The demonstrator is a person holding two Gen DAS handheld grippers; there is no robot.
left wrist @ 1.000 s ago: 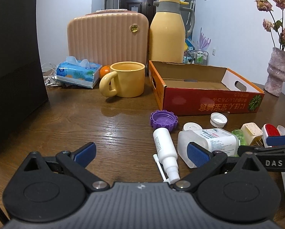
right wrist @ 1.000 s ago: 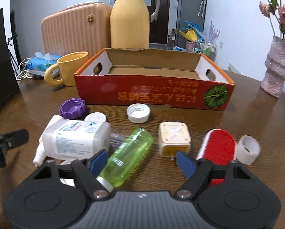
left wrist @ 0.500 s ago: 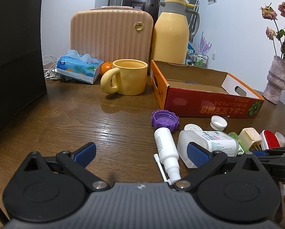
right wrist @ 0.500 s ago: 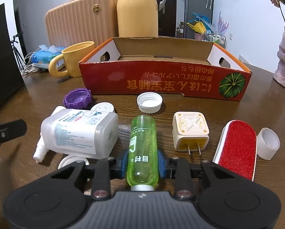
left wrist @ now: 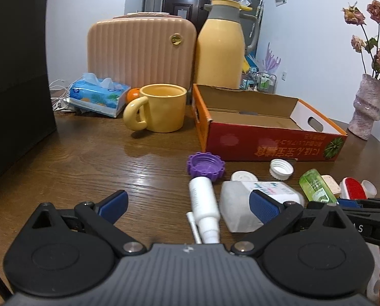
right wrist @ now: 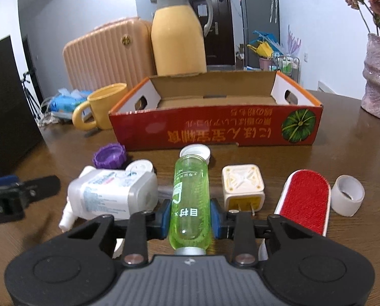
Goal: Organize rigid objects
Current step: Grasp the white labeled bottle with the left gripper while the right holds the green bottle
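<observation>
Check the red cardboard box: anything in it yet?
Empty as far as visible: the red cardboard box shows only bare cardboard floor; its near corner is hidden behind the front wall.

Setting: a home. Wooden dining surface (left wrist: 93, 158); at its far edge, peach suitcase (left wrist: 139, 53), yellow thermos jug (left wrist: 220, 51), mug (left wrist: 162, 107), tissue pack (left wrist: 98, 97); flower vase (left wrist: 367, 109) at right edge; entry door (left wrist: 185, 7) behind.

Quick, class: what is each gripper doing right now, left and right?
Left gripper: open, holding nothing; a white spray bottle lies on the table between its fingers.
Right gripper: shut on the translucent green plastic bottle.
</observation>
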